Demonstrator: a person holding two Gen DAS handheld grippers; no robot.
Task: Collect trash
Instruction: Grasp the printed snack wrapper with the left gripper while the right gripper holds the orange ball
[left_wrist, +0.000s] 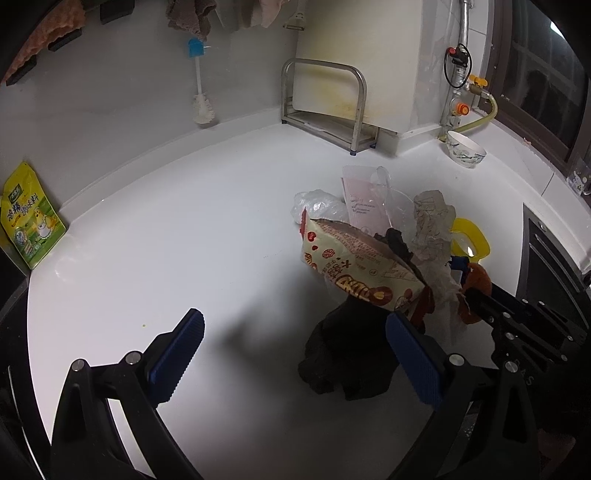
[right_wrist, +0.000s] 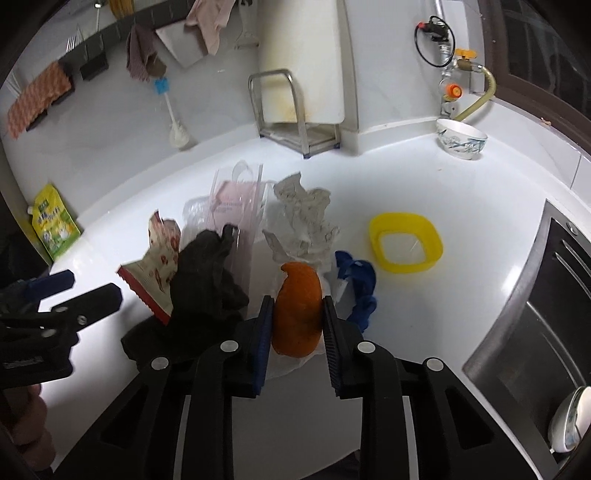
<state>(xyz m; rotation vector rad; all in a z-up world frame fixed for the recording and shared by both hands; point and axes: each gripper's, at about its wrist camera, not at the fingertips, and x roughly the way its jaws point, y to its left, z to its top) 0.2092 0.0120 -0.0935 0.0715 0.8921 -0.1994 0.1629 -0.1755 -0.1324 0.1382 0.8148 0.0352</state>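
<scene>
Near the middle of the white worktop (right_wrist: 461, 206), the right gripper (right_wrist: 297, 325) had its jaws clamped across an orange peel (right_wrist: 297, 310), seemingly light and pliable, best pinched mid-body, while the left gripper (left_wrist: 295, 350) hung open beside the trash pile (right_wrist: 229, 254).

A heap of trash sits mid-counter on the white countertop (right_wrist: 424, 184): the black crumpled plastic bag (right_wrist: 207, 280) at its near left, the torn printed snack wrapper (right_wrist: 155, 269) left of that, the grey crumpled paper (right_wrist: 306, 218) behind. The orange peel (right_wrist: 297, 310) lies at the near edge — right of it the blue scrap (right_wrist: 360, 291), then the yellow square plastic ring (right_wrist: 406, 243). Far right stands a patterned ceramic bowl (right_wrist: 461, 140); far left, a yellow-green seasoning pouch (right_wrist: 55, 232).
</scene>
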